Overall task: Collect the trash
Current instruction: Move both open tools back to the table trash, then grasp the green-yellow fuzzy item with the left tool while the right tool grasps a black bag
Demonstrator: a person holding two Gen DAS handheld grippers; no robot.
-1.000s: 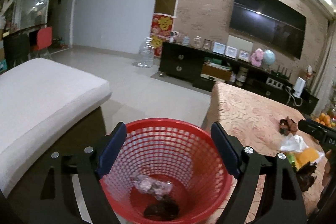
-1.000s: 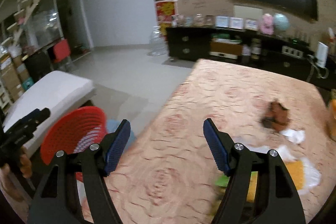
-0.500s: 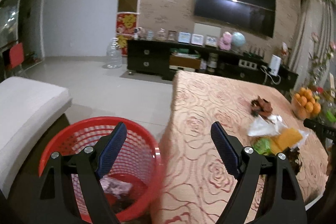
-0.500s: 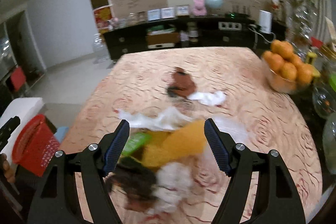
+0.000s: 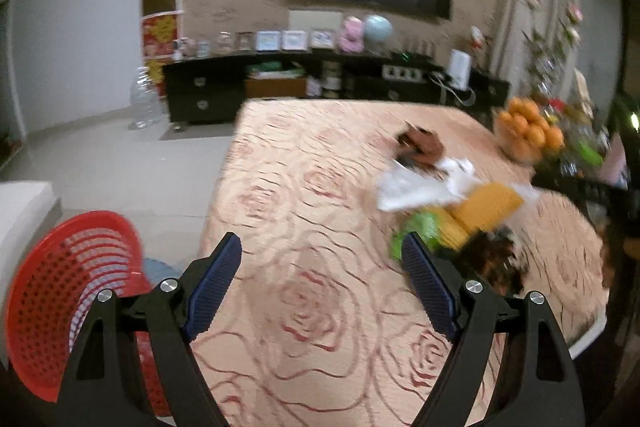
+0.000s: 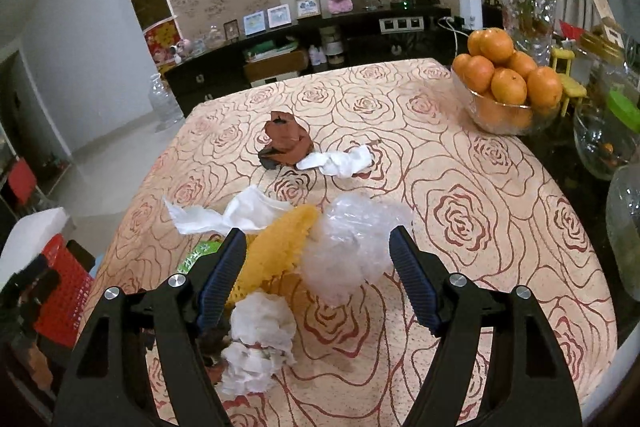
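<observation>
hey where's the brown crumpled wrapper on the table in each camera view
Left wrist view: brown crumpled wrapper sits right of centre, on the table's far part, behind the white plastic.
Right wrist view: upper middle, touching a white tissue.
Shared landmark: the bowl of oranges, to its right in both.

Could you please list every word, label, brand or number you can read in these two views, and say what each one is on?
None can be read.
Green wrapper in the trash pile: white print, too small and partly hidden.
Red poster against the far wall: yellow pattern or characters, too blurred.
Framed pictures on the dark cabinet: too small.
Gripper fingers: no markings visible.
</observation>
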